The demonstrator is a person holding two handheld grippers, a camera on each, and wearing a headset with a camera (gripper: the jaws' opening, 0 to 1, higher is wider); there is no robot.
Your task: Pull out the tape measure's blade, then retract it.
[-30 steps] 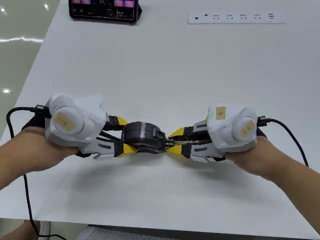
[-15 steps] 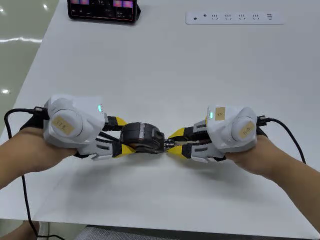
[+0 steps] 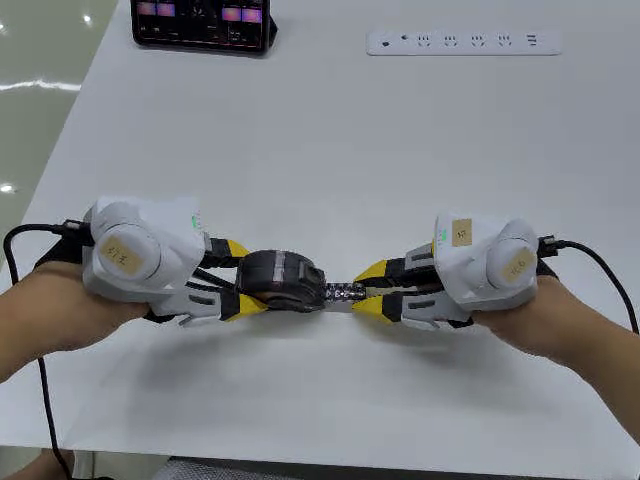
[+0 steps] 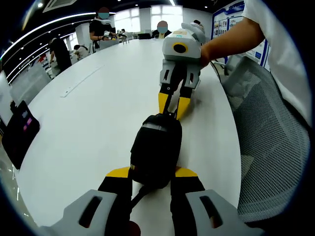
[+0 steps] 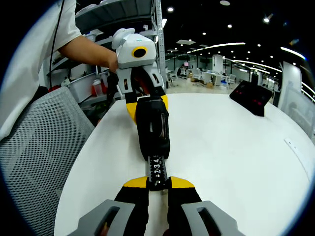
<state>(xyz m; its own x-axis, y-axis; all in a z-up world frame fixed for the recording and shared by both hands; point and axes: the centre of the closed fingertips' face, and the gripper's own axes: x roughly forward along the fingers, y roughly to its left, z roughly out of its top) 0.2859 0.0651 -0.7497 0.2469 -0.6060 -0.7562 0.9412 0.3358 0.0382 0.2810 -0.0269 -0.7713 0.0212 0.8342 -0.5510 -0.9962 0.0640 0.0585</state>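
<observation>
A black tape measure (image 3: 282, 279) is held just above the white table (image 3: 330, 140), near its front edge. My left gripper (image 3: 240, 288) is shut on its case (image 4: 155, 150). My right gripper (image 3: 372, 291) is shut on the end of the blade (image 3: 342, 292), and a short stretch of blade with printed numbers (image 5: 157, 172) runs from the case (image 5: 153, 127) to the yellow fingertips (image 5: 180, 183). In the left gripper view the right gripper (image 4: 172, 104) points toward the case from the far side.
A dark tablet (image 3: 200, 22) stands at the table's far left and a white power strip (image 3: 463, 41) lies at the far right. Cables (image 3: 20, 240) trail from both grippers. A mesh chair (image 5: 34, 162) stands by the table's near edge.
My right gripper has moved right, away from the case, drawing a short length of blade out. The left gripper with the case has stayed nearly in place.
</observation>
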